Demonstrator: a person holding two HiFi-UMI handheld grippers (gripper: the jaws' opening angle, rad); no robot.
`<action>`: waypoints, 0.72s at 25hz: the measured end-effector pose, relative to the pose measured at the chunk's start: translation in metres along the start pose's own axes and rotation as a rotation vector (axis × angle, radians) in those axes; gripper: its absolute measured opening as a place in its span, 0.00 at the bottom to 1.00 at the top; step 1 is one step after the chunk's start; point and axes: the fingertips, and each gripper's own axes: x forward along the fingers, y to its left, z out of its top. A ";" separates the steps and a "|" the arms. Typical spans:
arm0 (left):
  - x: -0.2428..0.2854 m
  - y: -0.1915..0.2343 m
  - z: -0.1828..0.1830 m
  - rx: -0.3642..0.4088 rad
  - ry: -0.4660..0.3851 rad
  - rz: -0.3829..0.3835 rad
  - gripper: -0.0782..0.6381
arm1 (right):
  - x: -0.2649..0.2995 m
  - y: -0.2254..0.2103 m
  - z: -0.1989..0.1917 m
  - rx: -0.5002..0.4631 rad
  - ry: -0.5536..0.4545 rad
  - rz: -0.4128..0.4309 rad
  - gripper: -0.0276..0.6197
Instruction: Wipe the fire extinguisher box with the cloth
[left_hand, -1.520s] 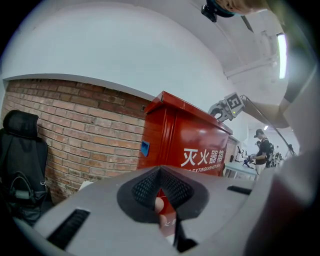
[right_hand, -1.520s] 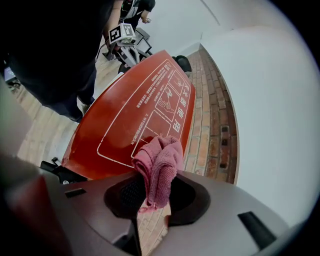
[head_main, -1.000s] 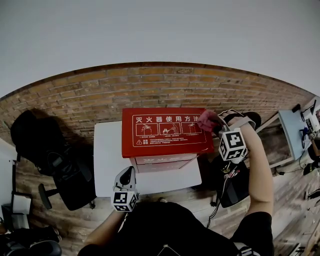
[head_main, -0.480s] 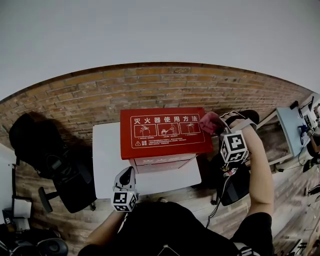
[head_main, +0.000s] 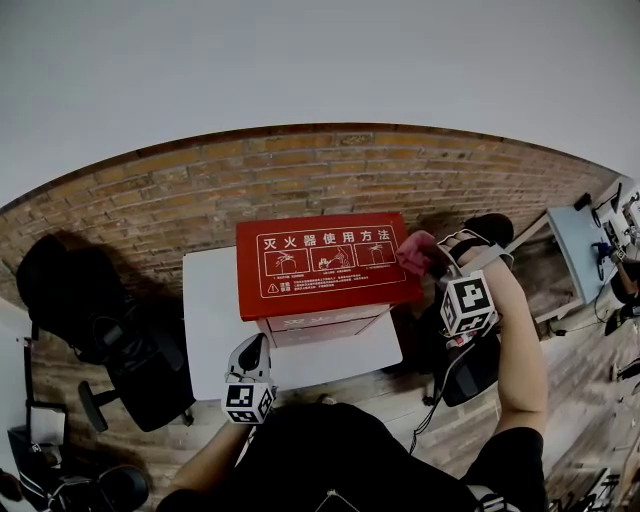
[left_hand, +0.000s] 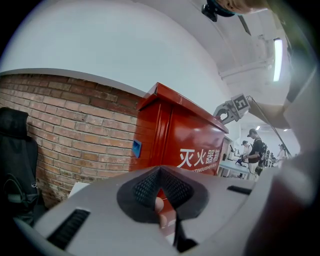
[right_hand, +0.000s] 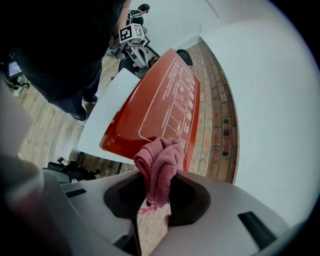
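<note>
The red fire extinguisher box (head_main: 320, 265) stands on a white table (head_main: 212, 300) against a brick wall; white characters and diagrams cover its lid. My right gripper (head_main: 432, 256) is shut on a crumpled pink cloth (head_main: 413, 252) at the lid's right end. In the right gripper view the cloth (right_hand: 160, 160) bulges out of the right gripper (right_hand: 160, 176) over the box's (right_hand: 155, 112) near edge. My left gripper (head_main: 255, 347) hovers low at the table's front edge, shut and holding nothing. In the left gripper view, the left gripper (left_hand: 161, 173) faces the box's (left_hand: 192, 142) red front.
A black office chair (head_main: 135, 350) stands left of the table, another (head_main: 470, 370) right of it below my right arm. The brick wall (head_main: 300, 170) runs behind the box. Desks with items (head_main: 590, 250) lie far right. A person (left_hand: 256, 147) stands in the background.
My right gripper with the cloth has slid slightly toward me along the lid's right end. The left gripper has stayed put.
</note>
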 end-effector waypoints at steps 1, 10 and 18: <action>0.000 0.000 0.000 0.001 0.000 -0.002 0.13 | -0.002 0.002 0.001 -0.002 0.000 0.000 0.21; -0.009 -0.002 0.000 0.007 0.006 -0.019 0.13 | -0.018 0.016 0.013 -0.016 -0.016 -0.002 0.21; -0.021 0.001 -0.001 0.009 0.003 -0.014 0.13 | -0.019 0.011 0.027 -0.059 -0.011 -0.019 0.21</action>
